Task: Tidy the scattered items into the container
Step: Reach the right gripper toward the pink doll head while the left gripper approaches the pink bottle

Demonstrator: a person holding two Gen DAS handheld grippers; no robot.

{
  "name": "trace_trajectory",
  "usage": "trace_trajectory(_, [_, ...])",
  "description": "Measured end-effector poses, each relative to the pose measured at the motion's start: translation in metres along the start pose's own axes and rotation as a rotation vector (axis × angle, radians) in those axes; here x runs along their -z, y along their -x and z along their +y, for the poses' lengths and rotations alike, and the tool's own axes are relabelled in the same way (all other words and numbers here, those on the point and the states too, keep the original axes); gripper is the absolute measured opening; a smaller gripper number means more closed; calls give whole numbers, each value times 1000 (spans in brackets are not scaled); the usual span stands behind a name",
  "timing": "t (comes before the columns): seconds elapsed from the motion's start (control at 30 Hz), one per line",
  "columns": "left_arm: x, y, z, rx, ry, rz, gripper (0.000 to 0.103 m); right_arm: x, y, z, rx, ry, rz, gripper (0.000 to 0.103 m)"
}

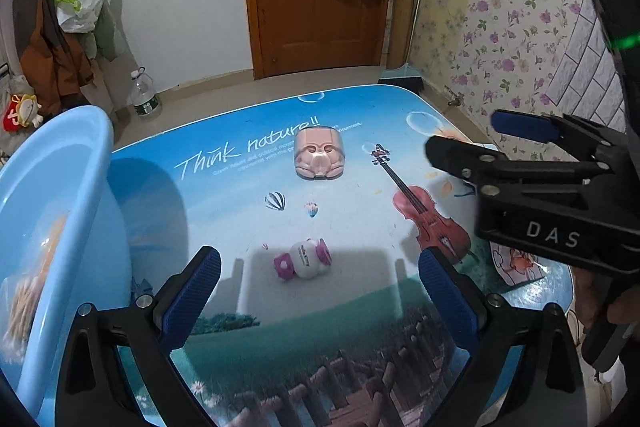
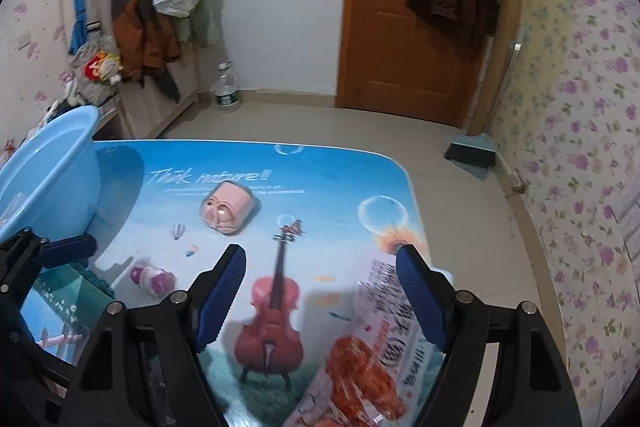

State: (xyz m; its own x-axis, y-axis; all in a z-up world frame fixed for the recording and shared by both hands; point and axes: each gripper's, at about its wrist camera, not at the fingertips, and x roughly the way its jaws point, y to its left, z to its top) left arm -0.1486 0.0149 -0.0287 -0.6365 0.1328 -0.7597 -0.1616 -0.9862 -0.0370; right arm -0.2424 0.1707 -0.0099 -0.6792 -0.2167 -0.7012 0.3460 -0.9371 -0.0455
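Note:
A small pink-and-white bottle (image 1: 306,259) lies on its side on the printed tabletop (image 1: 224,187), just ahead of my open left gripper (image 1: 318,254) and between the lines of its fingertips, untouched. Further back rests a pink pack of small cups (image 1: 318,159). At the left stands the light blue basin (image 1: 60,187) with a bag of orange snacks (image 1: 24,299) inside. My right gripper (image 2: 320,253) is open over the violin print, its right finger above a flat snack packet (image 2: 380,347) with a red food picture. The bottle (image 2: 152,277) and pink pack (image 2: 228,207) lie to its left.
The table's far edge (image 2: 340,149) drops to a tiled floor with a water bottle (image 2: 228,87) and a dustpan (image 2: 472,153). Coats hang by the wooden door (image 2: 400,27). My right gripper (image 1: 464,133) reaches in at the right of the left wrist view.

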Motion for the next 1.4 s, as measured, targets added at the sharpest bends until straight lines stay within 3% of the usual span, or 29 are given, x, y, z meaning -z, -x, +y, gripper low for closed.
trace_trajectory(0.2, [-1, -8, 5, 11, 17, 7, 98, -13, -15, 8, -43, 50, 11, 79])
trace_trajectory(0.33, [-1, -13, 7, 14, 14, 20, 86, -19, -24, 15, -64, 68, 23, 79])
trace_trajectory(0.7, [1, -25, 15, 43, 27, 48, 71, -29, -64, 38, -161, 197, 87, 79])
trace_trajectory(0.8, [1, -30, 17, 47, 32, 66, 61, -32, -72, 39, -193, 196, 106, 79])
trace_trajectory(1.3, [-2, -32, 17, 46, 11, 52, 51, -39, -98, 53, -226, 228, 137, 79])
trace_trajectory(1.4, [-2, -32, 16, 49, 4, 48, 41, -40, -102, 53, -238, 232, 147, 79])
